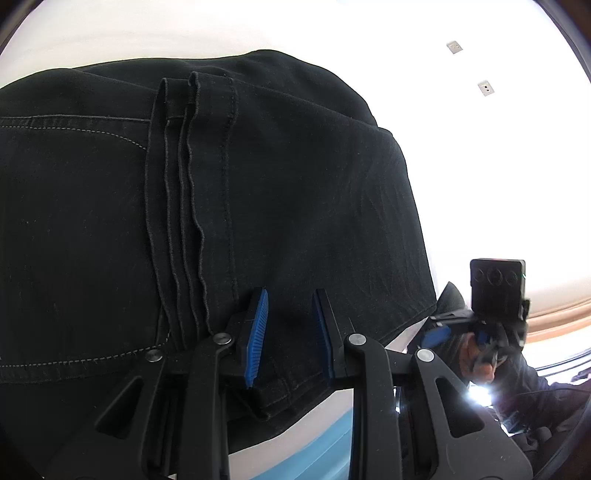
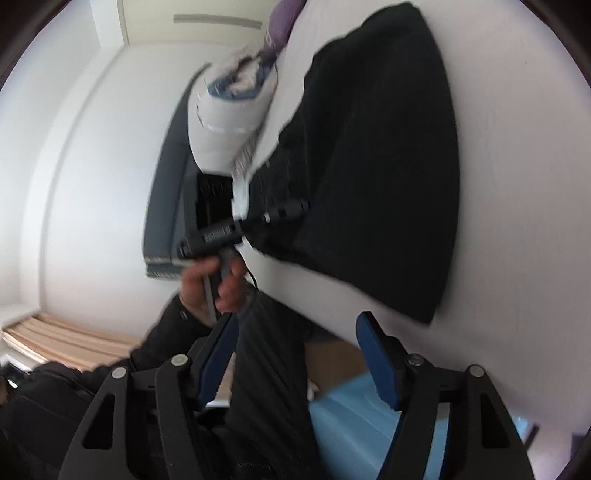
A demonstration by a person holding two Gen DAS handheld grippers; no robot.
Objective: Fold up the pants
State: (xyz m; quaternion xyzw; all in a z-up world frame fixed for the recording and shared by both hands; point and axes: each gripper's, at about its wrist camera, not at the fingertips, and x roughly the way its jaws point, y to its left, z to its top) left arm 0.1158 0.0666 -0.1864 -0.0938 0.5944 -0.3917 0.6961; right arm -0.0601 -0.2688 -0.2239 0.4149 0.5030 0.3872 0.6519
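Black denim pants (image 2: 373, 155), folded, long axis along the white surface (image 2: 517, 184); left gripper (image 1: 290, 328) pinches their edge; right gripper (image 2: 295, 354) wide apart, empty.

White bed surface (image 2: 517, 184) – a pillow (image 2: 225, 122) and purple fabric (image 2: 282, 22) at one end, wooden slats (image 2: 62, 339) beside

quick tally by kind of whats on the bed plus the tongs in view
pants: 1
pillows: 1
tongs: 2, left tongs on the pants, right tongs open
total: 4
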